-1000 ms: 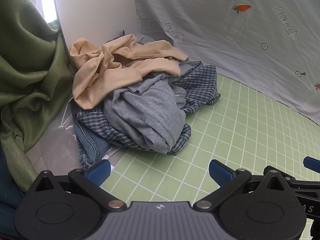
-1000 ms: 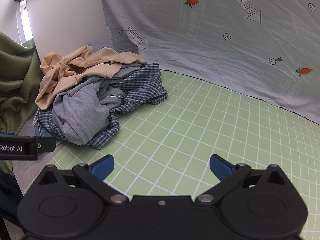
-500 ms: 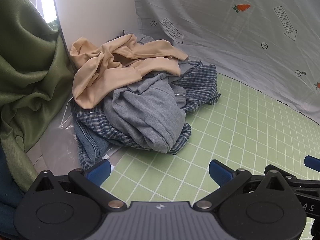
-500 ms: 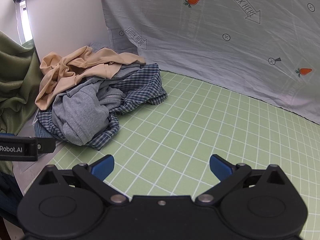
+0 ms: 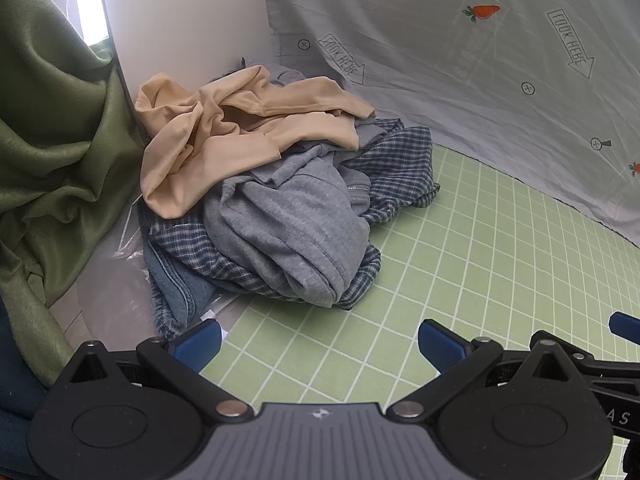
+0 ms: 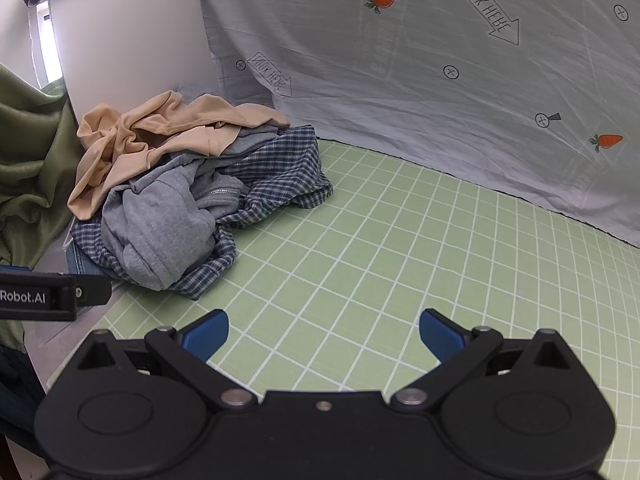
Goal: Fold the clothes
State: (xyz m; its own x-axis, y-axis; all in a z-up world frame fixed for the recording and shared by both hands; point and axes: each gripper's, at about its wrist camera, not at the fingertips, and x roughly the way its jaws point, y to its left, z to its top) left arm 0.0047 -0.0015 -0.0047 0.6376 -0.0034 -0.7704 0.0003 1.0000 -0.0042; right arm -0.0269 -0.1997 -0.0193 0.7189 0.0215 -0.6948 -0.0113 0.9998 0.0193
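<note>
A heap of crumpled clothes lies at the left end of the green grid mat (image 5: 500, 248) (image 6: 400, 240). On top is a beige garment (image 5: 240, 124) (image 6: 160, 136), under it a grey zip top (image 5: 288, 228) (image 6: 164, 220), a blue checked shirt (image 5: 396, 168) (image 6: 280, 176) and a bit of denim (image 5: 176, 288). My left gripper (image 5: 318, 346) stands open in front of the heap, nothing between its blue fingers. My right gripper (image 6: 323, 334) is open over bare mat, right of the heap.
A grey sheet printed with carrots (image 5: 460, 60) (image 6: 420, 80) hangs behind the mat. A white panel (image 5: 180, 20) stands behind the heap and a green curtain (image 5: 52, 140) hangs at the left. Clear plastic (image 5: 112, 280) lies under the heap's left side.
Both views have shifted only slightly; the clothes lie as before and both grippers stay open.
</note>
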